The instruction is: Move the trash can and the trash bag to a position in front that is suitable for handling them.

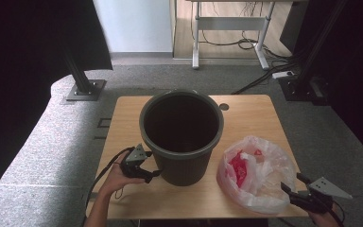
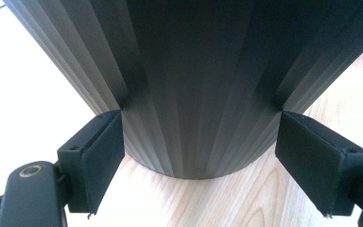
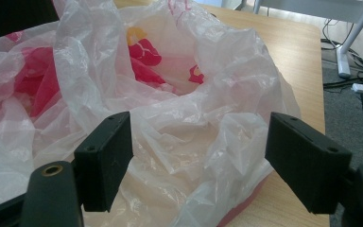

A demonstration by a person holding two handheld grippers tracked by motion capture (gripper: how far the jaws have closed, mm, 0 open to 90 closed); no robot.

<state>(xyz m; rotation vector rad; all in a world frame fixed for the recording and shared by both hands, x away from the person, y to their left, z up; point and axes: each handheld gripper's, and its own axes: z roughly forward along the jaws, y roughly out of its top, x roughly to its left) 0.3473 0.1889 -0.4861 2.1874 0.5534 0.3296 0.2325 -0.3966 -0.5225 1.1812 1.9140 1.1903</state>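
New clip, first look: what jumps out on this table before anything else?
A big dark ribbed bin stands open and looks empty at the middle of the wooden table. To its right lies a crumpled clear plastic bag with red print. The left tool sits open at the bin's base, its jaws at either side of it; the right tool is open at the bag's near edge.

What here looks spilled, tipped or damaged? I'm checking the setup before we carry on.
Nothing stands out. The dark bin stands upright on the wooden table, the crumpled plastic bag lies beside it, and both the left hand-held gripper and the right hand-held gripper are open.
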